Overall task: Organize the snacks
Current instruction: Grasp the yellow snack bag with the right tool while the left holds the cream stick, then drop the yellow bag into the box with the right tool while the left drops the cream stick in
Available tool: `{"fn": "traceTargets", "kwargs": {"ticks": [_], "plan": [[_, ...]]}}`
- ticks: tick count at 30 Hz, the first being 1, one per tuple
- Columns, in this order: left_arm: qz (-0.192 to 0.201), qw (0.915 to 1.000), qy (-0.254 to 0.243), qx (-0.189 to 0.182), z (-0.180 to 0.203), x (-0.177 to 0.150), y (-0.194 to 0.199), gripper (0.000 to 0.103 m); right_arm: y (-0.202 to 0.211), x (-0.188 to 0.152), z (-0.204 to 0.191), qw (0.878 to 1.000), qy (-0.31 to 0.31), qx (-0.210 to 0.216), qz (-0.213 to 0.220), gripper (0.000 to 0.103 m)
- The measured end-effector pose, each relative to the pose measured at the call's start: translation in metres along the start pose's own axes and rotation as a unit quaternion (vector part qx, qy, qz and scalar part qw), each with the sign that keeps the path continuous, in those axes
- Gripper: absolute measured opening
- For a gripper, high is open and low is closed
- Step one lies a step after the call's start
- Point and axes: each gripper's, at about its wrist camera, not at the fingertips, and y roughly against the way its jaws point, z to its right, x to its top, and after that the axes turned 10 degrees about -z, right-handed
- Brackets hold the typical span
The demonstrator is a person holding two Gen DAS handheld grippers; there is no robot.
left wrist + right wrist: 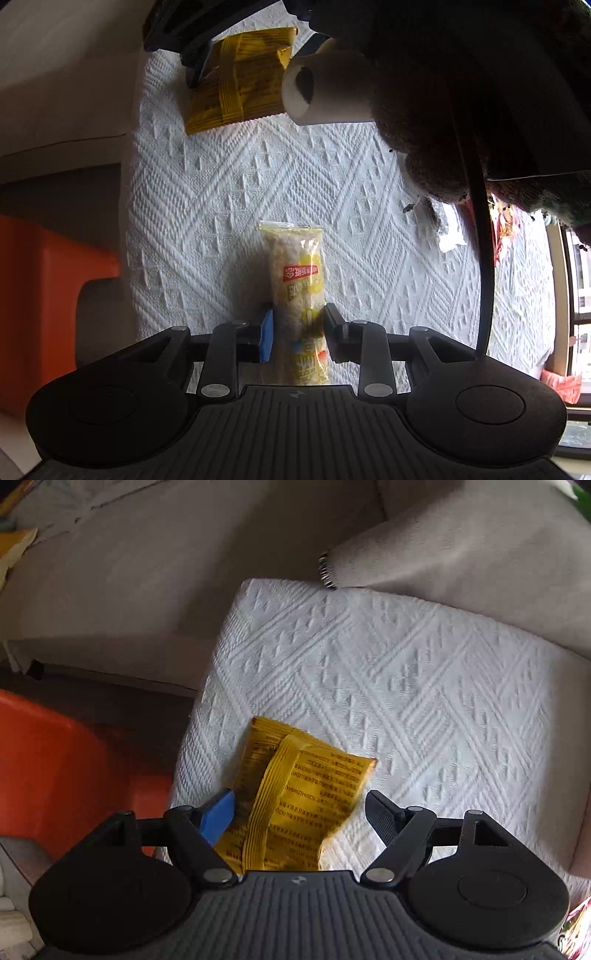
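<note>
- Rice-cracker stick pack (295, 295): clear wrapper, pale contents, red and yellow label. Clamped near its lower half by the left gripper (298, 330), blue pad on one side, black pad on the other. Long axis runs straight away from the camera, along the fingers; crimped far end points toward the far edge of the white quilted cushion (332, 192). Whether it rests on the fabric or hangs just above it cannot be told.
- Yellow snack packet (295, 797): lies on the cushion near its left edge, back seam up, printed text showing. Long axis is tilted, lower end under the gripper body, upper corners pointing up and rightward toward the cushion's middle.
- Right gripper (301, 812): fingers spread apart, straddling the yellow packet; blue pad (218, 818) touches or nearly touches its left side, black pad clear of it.
- Risk, left: grip sits below the stick's middle, so the far end could droop or pivot; a hard squeeze could crush the contents.
- Risk, right: closing on a slack, puffed packet could pinch only the loose seam; packet could slide off the left edge toward the orange bin (55, 768).
</note>
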Motion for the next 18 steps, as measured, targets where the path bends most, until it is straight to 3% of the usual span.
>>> {"fn": "traceTargets", "kwargs": {"ticks": [4,6,10,18], "plan": [[-0.009,0.9999,0.002,-0.009,-0.006,0.006,0.0,0.033,0.009,-0.008,0.001,1.0,0.007,-0.004,0.006,0.075],[-0.013,0.9999,0.004,-0.01,-0.007,0.005,0.0,0.034,0.017,-0.019,0.011,1.0,0.007,0.003,0.004,0.058],[-0.013,0.9999,0.006,-0.005,-0.004,0.01,0.0,0.034,0.03,-0.054,0.039,1.0,-0.009,-0.014,-0.004,0.049],[-0.018,0.9998,0.011,0.006,0.001,0.015,0.0,0.033,0.042,-0.157,0.109,0.997,-0.067,0.026,-0.037,0.047]]}}
